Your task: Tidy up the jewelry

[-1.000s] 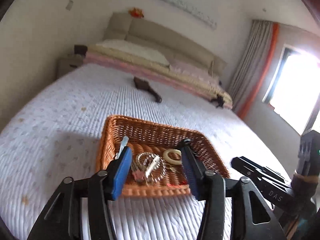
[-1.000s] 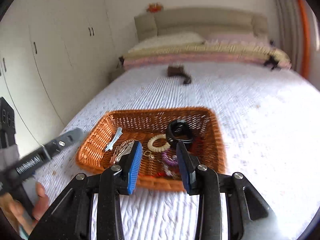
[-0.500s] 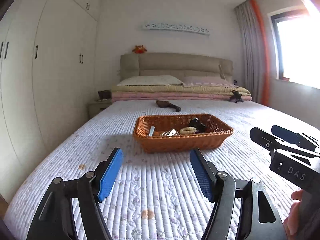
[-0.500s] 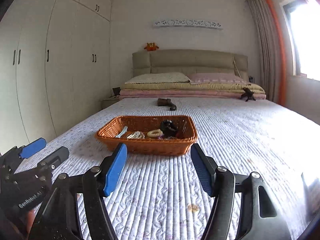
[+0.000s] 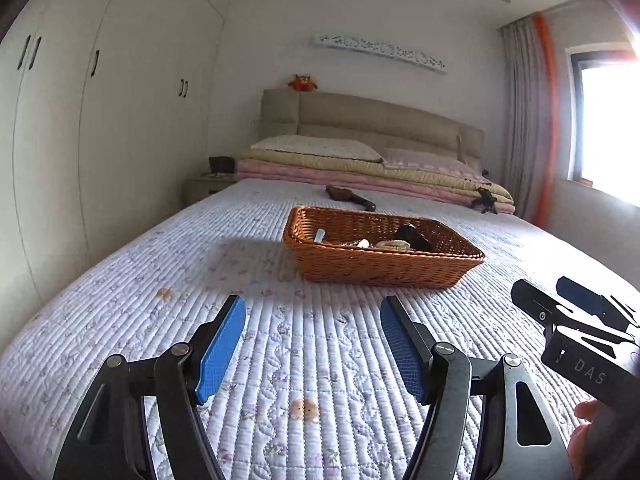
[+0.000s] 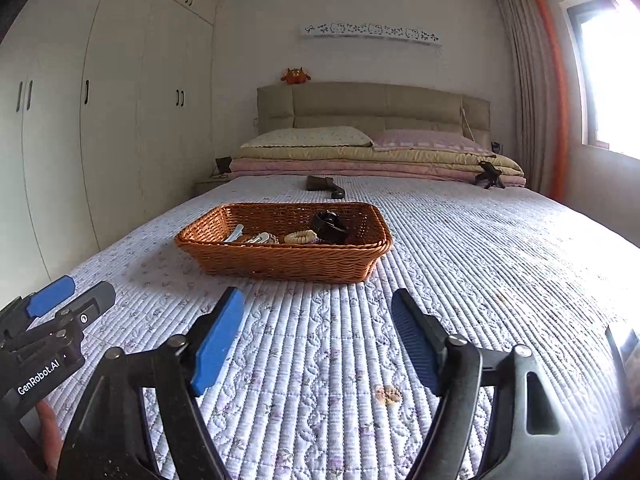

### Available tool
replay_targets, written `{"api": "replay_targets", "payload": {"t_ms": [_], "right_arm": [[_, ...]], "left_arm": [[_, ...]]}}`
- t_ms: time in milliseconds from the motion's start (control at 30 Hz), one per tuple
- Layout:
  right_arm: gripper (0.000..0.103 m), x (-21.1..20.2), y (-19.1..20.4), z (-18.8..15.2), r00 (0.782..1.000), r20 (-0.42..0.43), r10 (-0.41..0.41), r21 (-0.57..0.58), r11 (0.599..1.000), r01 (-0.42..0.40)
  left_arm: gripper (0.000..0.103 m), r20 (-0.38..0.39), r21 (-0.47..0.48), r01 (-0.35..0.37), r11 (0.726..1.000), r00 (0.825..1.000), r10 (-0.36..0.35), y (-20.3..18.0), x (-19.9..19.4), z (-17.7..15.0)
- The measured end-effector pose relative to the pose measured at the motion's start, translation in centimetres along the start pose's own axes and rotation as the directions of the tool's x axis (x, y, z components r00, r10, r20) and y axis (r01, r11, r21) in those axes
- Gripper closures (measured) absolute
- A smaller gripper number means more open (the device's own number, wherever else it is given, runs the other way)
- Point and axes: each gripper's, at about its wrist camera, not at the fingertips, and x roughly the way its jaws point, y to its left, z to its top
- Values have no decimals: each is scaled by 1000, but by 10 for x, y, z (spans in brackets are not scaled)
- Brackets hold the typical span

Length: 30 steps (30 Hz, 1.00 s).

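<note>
A brown wicker basket (image 5: 384, 264) (image 6: 288, 260) sits on the quilted bed. It holds jewelry: a black bracelet (image 6: 330, 226), a cream beaded ring (image 6: 300, 236), silver clips (image 6: 248, 236) and more, partly hidden by the rim. My left gripper (image 5: 312, 340) is open and empty, low over the quilt, well short of the basket. My right gripper (image 6: 318, 336) is open and empty, also short of the basket. Each gripper shows at the edge of the other's view, the right one (image 5: 576, 320) and the left one (image 6: 60, 312).
A dark brush-like object (image 6: 326, 186) lies on the quilt beyond the basket. Folded blankets and pillows (image 6: 360, 156) are stacked at the headboard. White wardrobes (image 6: 100, 120) line the left wall. A window and curtain (image 6: 540, 80) are on the right.
Both grippers have pulled back from over the basket and levelled out, and both have opened wider. The basket now lies farther ahead.
</note>
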Motion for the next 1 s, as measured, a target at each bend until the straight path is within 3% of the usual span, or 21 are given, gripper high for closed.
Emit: {"api": "replay_targets", "payload": {"t_ms": [1000], "right_arm": [[13, 1, 3, -2, 1000, -14, -3, -8, 1000, 2]], "left_arm": [[31, -20, 29, 3, 1000, 1000, -3, -8, 5, -4]]}}
